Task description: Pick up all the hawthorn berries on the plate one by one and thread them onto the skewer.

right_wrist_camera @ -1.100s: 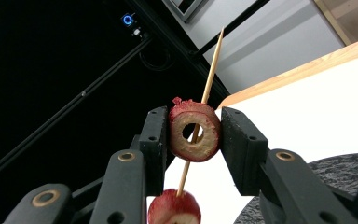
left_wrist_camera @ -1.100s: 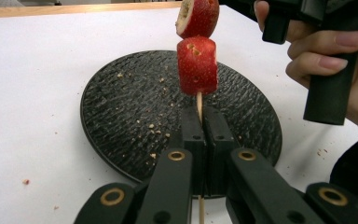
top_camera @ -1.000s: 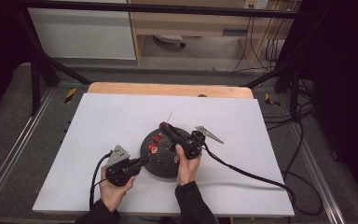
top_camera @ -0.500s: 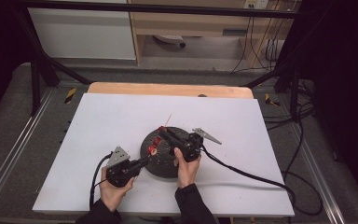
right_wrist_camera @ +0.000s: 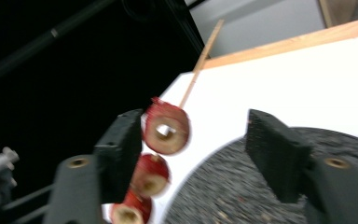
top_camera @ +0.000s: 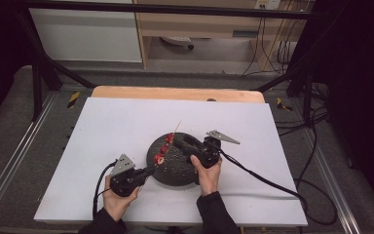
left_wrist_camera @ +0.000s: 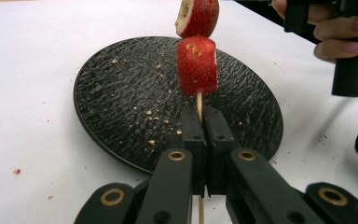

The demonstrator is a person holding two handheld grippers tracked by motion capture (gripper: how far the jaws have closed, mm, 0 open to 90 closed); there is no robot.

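Observation:
A thin wooden skewer (left_wrist_camera: 199, 100) carries three red fruit slices (top_camera: 164, 149) and slants up over a black textured plate (top_camera: 177, 173). My left gripper (left_wrist_camera: 204, 123) is shut on the skewer's bare lower end, just below the lowest slice (left_wrist_camera: 196, 65); in the high view the left gripper (top_camera: 151, 169) is at the plate's left rim. My right gripper (right_wrist_camera: 196, 149) has just been opening. Its jaws stand apart on either side of the top slice (right_wrist_camera: 167, 132), which lies close by the left pad (right_wrist_camera: 121, 149). From above, the right gripper (top_camera: 176, 141) reaches in from the right.
The plate (left_wrist_camera: 121, 102) has crumbs on it and rests on a white sheet (top_camera: 102, 131) over a wooden table. The table's far edge (top_camera: 175, 92) shows bare wood. Cables (top_camera: 263, 178) trail off to the right. A hand (left_wrist_camera: 335, 42) holds the other gripper close by.
The right gripper has shifted slightly toward me along the skewer. The left gripper and the skewer have kept their place over the plate.

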